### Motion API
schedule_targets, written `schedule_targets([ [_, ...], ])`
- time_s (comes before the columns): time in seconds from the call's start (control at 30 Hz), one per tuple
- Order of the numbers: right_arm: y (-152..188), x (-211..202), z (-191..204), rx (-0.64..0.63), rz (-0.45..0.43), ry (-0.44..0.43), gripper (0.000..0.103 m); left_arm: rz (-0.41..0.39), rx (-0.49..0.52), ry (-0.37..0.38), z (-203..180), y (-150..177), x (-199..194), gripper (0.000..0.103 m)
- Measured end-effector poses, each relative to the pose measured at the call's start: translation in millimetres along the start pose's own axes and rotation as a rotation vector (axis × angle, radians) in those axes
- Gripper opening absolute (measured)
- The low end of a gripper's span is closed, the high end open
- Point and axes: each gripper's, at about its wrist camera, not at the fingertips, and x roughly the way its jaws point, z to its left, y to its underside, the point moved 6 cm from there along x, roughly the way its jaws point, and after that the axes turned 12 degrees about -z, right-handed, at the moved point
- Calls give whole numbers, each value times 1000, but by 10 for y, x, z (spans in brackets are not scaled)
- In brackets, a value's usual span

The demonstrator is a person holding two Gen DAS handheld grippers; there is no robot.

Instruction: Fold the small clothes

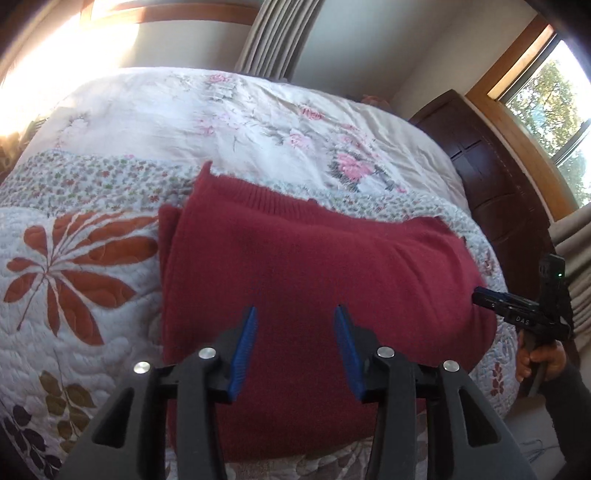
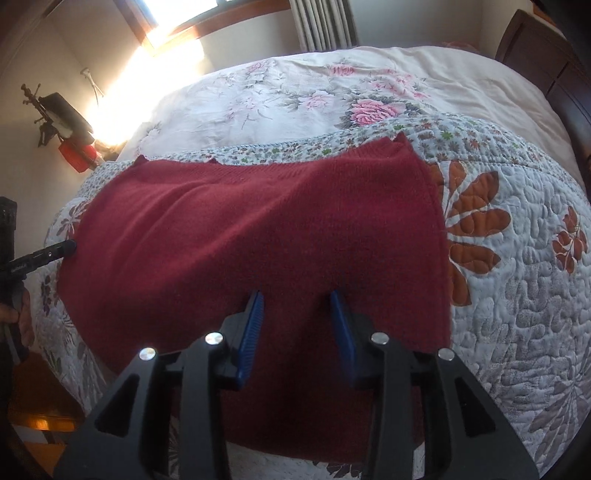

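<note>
The sweater's (image 1: 314, 295) near edge is hidden behind both grippers. The left gripper (image 1: 295, 314) and the right gripper (image 2: 296, 297) hang spread over it, holding nothing.

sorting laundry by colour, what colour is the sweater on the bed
Dark red, a plain knit with no pattern. The sweater shows best in the right wrist view.

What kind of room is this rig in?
Most likely a home bedroom. A bed with a floral quilt fills both views, a dark wooden headboard stands at its end, and curtains hang by wood-framed windows. The red sweater lies on the quilt under both open grippers.
</note>
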Motion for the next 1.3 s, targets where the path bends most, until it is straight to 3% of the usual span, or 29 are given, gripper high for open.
schedule_targets([
  [0.07,100,-48,-10,-32,-25,7,37,-6,6,-11,104,150,96,41],
  [0.2,160,-399,-59,31,-37,15,40,-63,-46,11,86,87,-99,40],
  [0.3,339,-537,-245,134,-42,12,44,-132,-76,57,63,97,-342,50],
  [0.4,719,-296,-527,239,55,40,45,-38,-92,10,214,352,-170,51],
  [0.43,814,-256,-621,282,76,49,52,-35,-108,18,264,399,-154,48],
  [0.5,817,-399,-660,330,53,58,51,-36,-159,54,303,379,-268,47],
  [0.6,633,-792,-405,189,-27,104,51,-65,-269,135,438,244,-549,61],
  [0.67,513,-1014,-80,54,-65,126,54,-75,-343,168,632,140,-664,82],
  [0.73,436,-1154,356,-101,-91,137,58,-29,-451,206,864,71,-642,83],
  [0.87,496,-1119,1402,-426,-98,117,69,126,-707,362,1170,-7,-353,88],
  [1.07,883,-675,2892,-909,-118,100,72,215,-733,417,1273,-146,-3,89],
  [1.2,1026,-248,3483,-1186,-148,157,73,227,-727,448,1309,-214,62,90],
  [1.3,1053,77,3723,-1326,-151,201,73,233,-716,474,1312,-254,74,90],
])
